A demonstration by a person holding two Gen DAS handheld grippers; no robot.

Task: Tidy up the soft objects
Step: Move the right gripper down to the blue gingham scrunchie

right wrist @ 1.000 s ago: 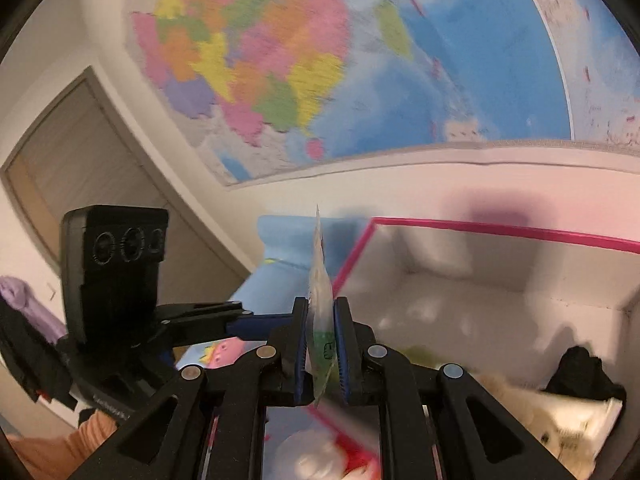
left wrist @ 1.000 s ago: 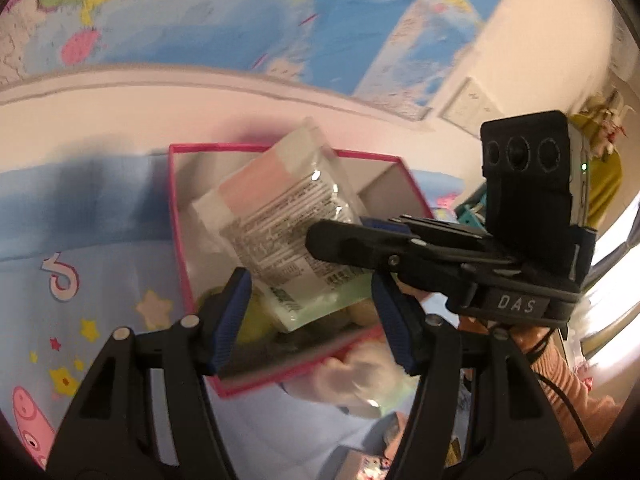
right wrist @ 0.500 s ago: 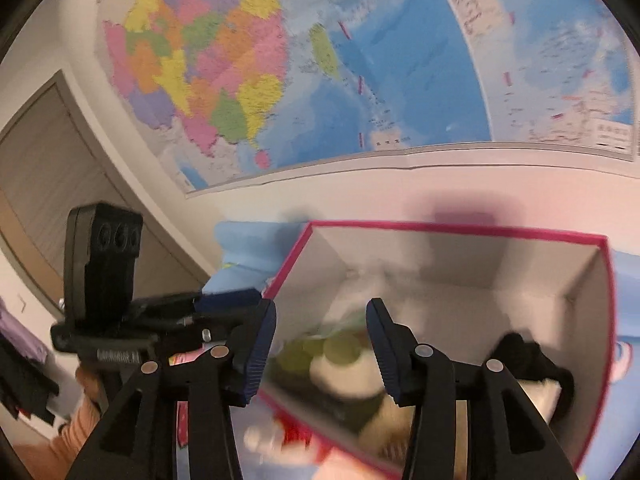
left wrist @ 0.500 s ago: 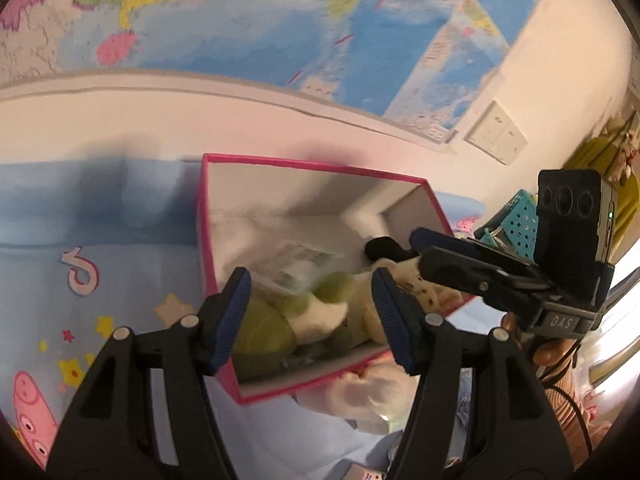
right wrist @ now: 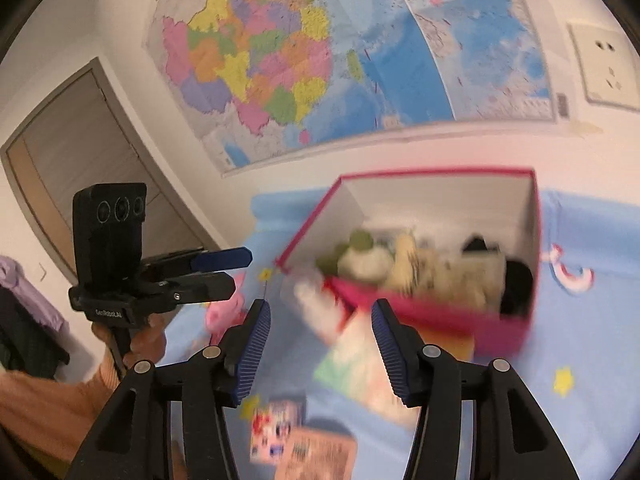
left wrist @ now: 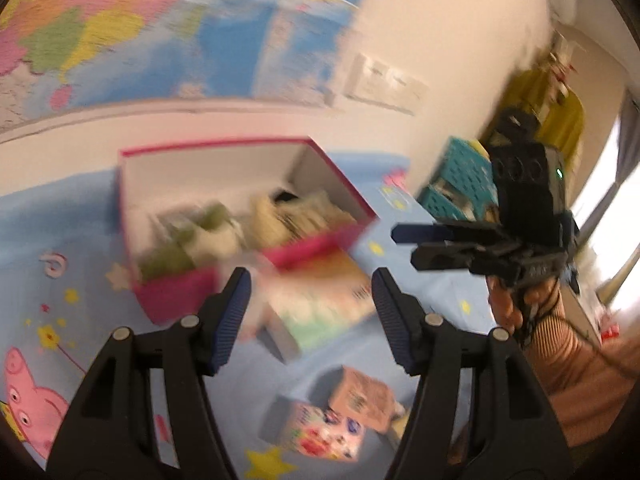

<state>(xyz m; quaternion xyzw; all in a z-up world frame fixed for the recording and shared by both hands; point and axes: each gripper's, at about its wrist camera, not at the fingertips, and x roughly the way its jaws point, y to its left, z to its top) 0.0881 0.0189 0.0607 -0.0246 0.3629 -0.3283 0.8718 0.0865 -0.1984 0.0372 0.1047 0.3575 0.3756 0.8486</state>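
The left gripper [left wrist: 310, 292] hung above the blue cartoon sheet [left wrist: 48, 240] with its jaws apart and nothing between the blue pads. The right gripper [right wrist: 320, 322] also stood with jaws apart and empty; they had just been opening, and no object was left between them. In the left wrist view the right gripper [left wrist: 404, 246] showed at the right side, held by a hand [left wrist: 508, 304] in a ribbed orange sleeve [left wrist: 580, 364], and here also its two fingers were separated. In the right wrist view the left gripper [right wrist: 240, 268] was seen at the left, in front of a grey door [right wrist: 80, 140]. The pink box [right wrist: 500, 328] stood on the sheet near the wall, open at the top. Inside it lay the soft objects: a green and white plush toy [right wrist: 360, 254], some cream coloured plush [right wrist: 452, 276] and something black [right wrist: 516, 284] at one end; all this was blurred, so I cannot tell more. In front of the box, on the sheet, lay a pale packet with green and orange parts [left wrist: 320, 300], touching or just beside the box wall. Nearer to the cameras lay a small colourful packet [left wrist: 320, 432] and a brownish packet [left wrist: 360, 396], just beside each other. A big map [right wrist: 280, 60] hung on the wall behind, and a teal basket [left wrist: 460, 176] stood at the far right.
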